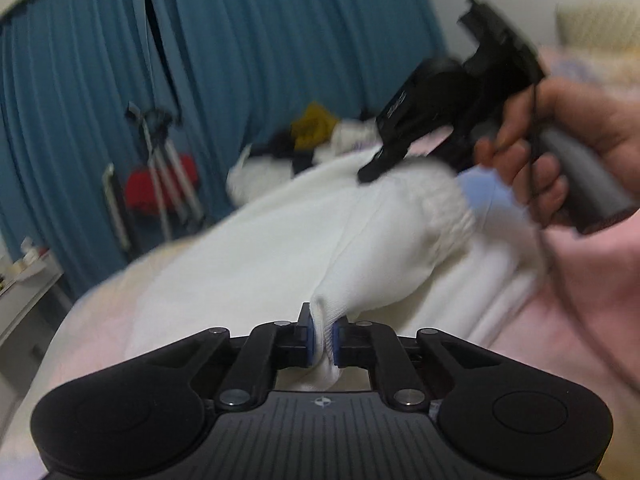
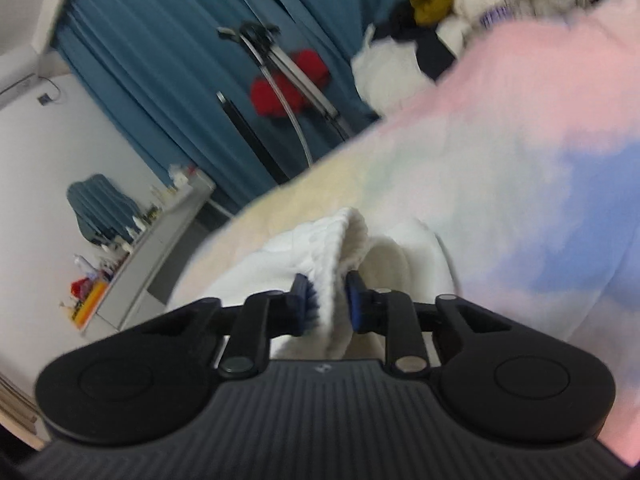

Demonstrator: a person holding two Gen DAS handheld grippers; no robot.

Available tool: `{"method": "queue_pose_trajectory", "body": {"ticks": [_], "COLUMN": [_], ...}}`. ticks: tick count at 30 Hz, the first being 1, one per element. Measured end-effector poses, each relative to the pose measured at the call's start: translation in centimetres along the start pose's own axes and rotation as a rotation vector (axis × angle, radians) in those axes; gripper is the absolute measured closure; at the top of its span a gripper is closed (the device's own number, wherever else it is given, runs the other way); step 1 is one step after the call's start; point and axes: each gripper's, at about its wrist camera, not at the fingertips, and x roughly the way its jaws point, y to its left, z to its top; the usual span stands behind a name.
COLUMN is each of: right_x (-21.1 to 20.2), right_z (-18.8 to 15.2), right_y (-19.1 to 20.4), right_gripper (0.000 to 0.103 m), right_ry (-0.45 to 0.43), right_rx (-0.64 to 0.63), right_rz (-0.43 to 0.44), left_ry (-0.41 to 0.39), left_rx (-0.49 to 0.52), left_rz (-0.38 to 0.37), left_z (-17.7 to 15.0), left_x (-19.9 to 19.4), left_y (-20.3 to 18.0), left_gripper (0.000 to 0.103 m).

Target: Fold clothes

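A white knit garment (image 1: 280, 248) lies spread on a bed with a pastel pink and blue blanket (image 1: 580, 300). My left gripper (image 1: 322, 340) is shut on a pinched fold of the white garment near me. My right gripper (image 2: 330, 304) is shut on a ribbed cuff or hem of the same white garment (image 2: 320, 248). In the left wrist view the right gripper (image 1: 370, 172) shows at the upper right, held by a hand, its tips at the garment's ribbed end. The frames are motion-blurred.
A pile of other clothes, yellow, white and dark (image 1: 316, 136), lies at the far end of the bed. Blue curtains (image 1: 240, 40) hang behind. A tripod with a red item (image 1: 160, 180) stands beside the bed. A grey shelf with small items (image 2: 160, 236) is at the left.
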Motion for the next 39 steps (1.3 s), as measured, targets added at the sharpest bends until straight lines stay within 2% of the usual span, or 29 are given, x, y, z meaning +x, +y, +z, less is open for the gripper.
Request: {"method": "queue_pose_trajectory", "body": {"ticks": [4,6,10,12,15,17,19,21,22,23,24,27,31,32,36,39], "right_x": [-2.6,-3.3,-0.9,0.4,-0.1,-1.0,-2.4,-4.0,-4.8,-5.6,-6.5,-8.0,-8.0,-7.5,-4.9,-3.7], "right_z": [1.7,2.2,1.1,-0.1,-0.1,-0.1,-0.5,-1.2,-1.5,-1.9,-2.2,-3.1,-4.8,-5.3,-6.7,-7.3], "right_y": [1.2,0.9,-2.4,-4.1,-3.8,-3.2,-2.6,-2.1,-1.8,-1.5,-1.2,-0.5,0.0,0.1,-0.6,-1.8], "right_gripper": [0.081,0.081,0.081,0.077,0.072,0.068,0.060,0.054,0.052,0.044,0.034,0.021,0.022,0.022,0.020,0.017], "right_ry": [-0.086,-0.100,-0.025,0.023,0.013,0.008,0.000,-0.024,-0.036,-0.048,-0.061,-0.063,0.033,0.056,0.121,0.135], "right_rx": [-0.035,-0.070,-0.051,-0.039,-0.022,-0.018,-0.012,-0.007,-0.005,-0.003,-0.001,0.010,0.022,0.014,-0.037,0.031], "right_rz": [0.020,-0.016,-0.121,-0.170,-0.157,-0.148,-0.138,-0.165,-0.180,-0.194,-0.208,-0.234,-0.232,-0.247,-0.329,-0.273], "left_ry": [-0.025,-0.018,0.075,0.105,0.108,0.109,0.118,0.119,0.117,0.114,0.109,0.091,0.117,0.136,0.227,0.307], "left_rx": [-0.081,-0.099,-0.107,-0.107,-0.140,-0.172,-0.204,-0.244,-0.267,-0.290,-0.317,-0.409,-0.562,-0.601,-0.718,-0.793], "left_rz": [-0.100,-0.138,-0.175,-0.185,-0.199,-0.207,-0.221,-0.233,-0.235,-0.237,-0.232,-0.200,-0.154,-0.133,-0.033,-0.026], "left_z": [1.5,1.6,0.9,0.7,0.7,0.8,1.1,1.4,1.5,1.6,1.7,1.9,1.6,1.3,-0.7,-2.2], "left_x": [-0.2,-0.3,2.5,3.6,3.6,3.2,2.9,2.5,1.8,1.1,0.4,-0.9,-1.2,-1.1,0.6,2.4], "left_y": [0.2,-0.3,-0.4,-0.1,0.5,0.9,1.7,2.8,3.3,3.8,4.3,7.0,11.4,12.2,15.6,17.5], "left_gripper": [0.094,0.094,0.094,0.093,0.088,0.079,0.076,0.065,0.054,0.045,0.040,0.023,0.017,0.013,0.012,0.012]}}
